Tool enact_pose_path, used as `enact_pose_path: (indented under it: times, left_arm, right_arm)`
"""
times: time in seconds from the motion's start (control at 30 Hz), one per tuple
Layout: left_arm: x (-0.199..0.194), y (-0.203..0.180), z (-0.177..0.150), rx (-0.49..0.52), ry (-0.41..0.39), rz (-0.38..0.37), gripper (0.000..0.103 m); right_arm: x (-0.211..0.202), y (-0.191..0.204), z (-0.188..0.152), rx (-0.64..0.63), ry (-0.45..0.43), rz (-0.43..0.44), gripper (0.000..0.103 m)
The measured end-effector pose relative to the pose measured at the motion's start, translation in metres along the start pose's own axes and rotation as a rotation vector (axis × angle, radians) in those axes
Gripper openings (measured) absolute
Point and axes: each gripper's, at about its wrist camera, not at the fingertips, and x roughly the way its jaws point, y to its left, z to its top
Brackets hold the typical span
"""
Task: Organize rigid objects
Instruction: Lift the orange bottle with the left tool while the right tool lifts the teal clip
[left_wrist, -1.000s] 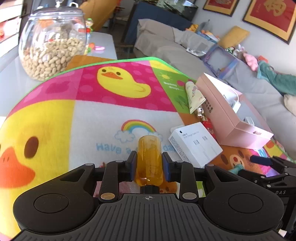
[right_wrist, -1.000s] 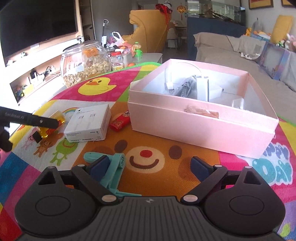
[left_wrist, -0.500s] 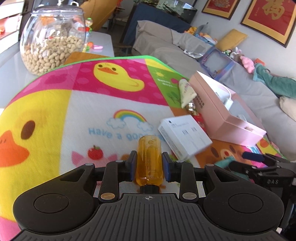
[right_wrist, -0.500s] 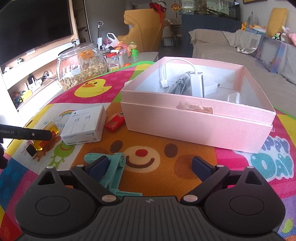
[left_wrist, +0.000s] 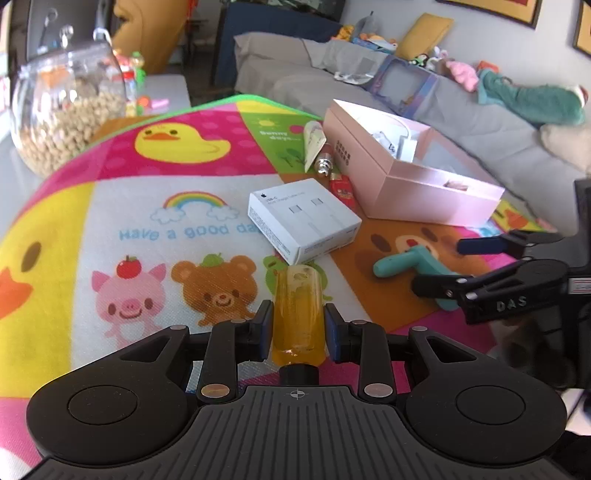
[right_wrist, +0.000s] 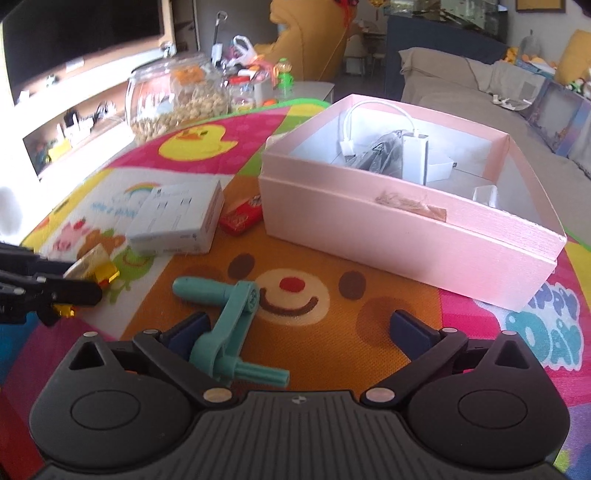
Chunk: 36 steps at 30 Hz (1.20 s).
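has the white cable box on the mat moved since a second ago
Cannot tell. In the right wrist view the white box lies beside the pink box as before, red packet between; only the cameras clearly shifted.

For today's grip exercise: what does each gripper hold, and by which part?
Left gripper: amber bottle, clamped across its body. Right gripper: nothing, jaws wide open.

L claw (left_wrist: 298, 326) clamped; R claw (right_wrist: 299, 328) just spread wide.
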Motion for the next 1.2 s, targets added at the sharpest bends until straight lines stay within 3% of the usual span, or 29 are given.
enact_pose_path:
  times: [0.1,0.2,0.27,0.37,0.4,0.57,0.67,0.8,0.87,0.9,0.93,1.2]
  left_arm:
    - [-0.003,-0.007,-0.007,0.015,-0.022,0.02,0.031]
    - [-0.008,0.0,-0.01,-0.049,-0.017,-0.05,0.032]
    - [-0.01,0.004,-0.013,-0.078,-0.023,-0.072,0.032]
    - [-0.01,0.004,-0.014,-0.084,-0.025,-0.072,0.032]
    - [-0.009,0.002,-0.014,-0.08,-0.025,-0.066,0.032]
    - [-0.009,-0.009,-0.017,-0.026,-0.04,-0.021,0.032]
    - [-0.009,-0.014,-0.018,-0.018,-0.051,0.009,0.032]
    - [-0.01,-0.016,-0.018,-0.029,-0.048,0.03,0.032]
    - [-0.01,-0.015,-0.016,-0.035,-0.041,0.028,0.032]
    - [-0.01,-0.014,-0.016,-0.036,-0.038,0.025,0.032]
    - [-0.01,-0.014,-0.015,-0.035,-0.035,0.024,0.033]
    - [-0.009,-0.02,-0.015,-0.006,-0.03,0.049,0.033]
  right_arm:
    - [-0.006,0.0,-0.006,-0.027,-0.004,0.018,0.103]
    - [-0.018,-0.004,-0.017,-0.029,-0.019,-0.032,0.102]
    - [-0.028,-0.006,-0.025,-0.048,-0.051,-0.125,0.101]
    - [-0.037,-0.001,-0.033,-0.137,-0.116,-0.347,0.097]
    - [-0.041,0.0,-0.034,-0.145,-0.132,-0.371,0.097]
    - [-0.054,-0.005,-0.021,0.044,-0.141,-0.111,0.097]
    - [-0.036,0.007,-0.008,0.098,-0.123,-0.103,0.097]
    - [-0.005,0.024,0.001,0.054,-0.069,-0.139,0.097]
    - [0.001,0.026,0.002,0.054,-0.054,-0.14,0.092]
    - [0.0,0.026,0.002,0.056,-0.06,-0.136,0.08]
    - [-0.002,0.026,0.002,0.045,-0.06,-0.13,0.074]
    - [-0.044,0.019,-0.009,-0.005,-0.094,-0.091,0.068]
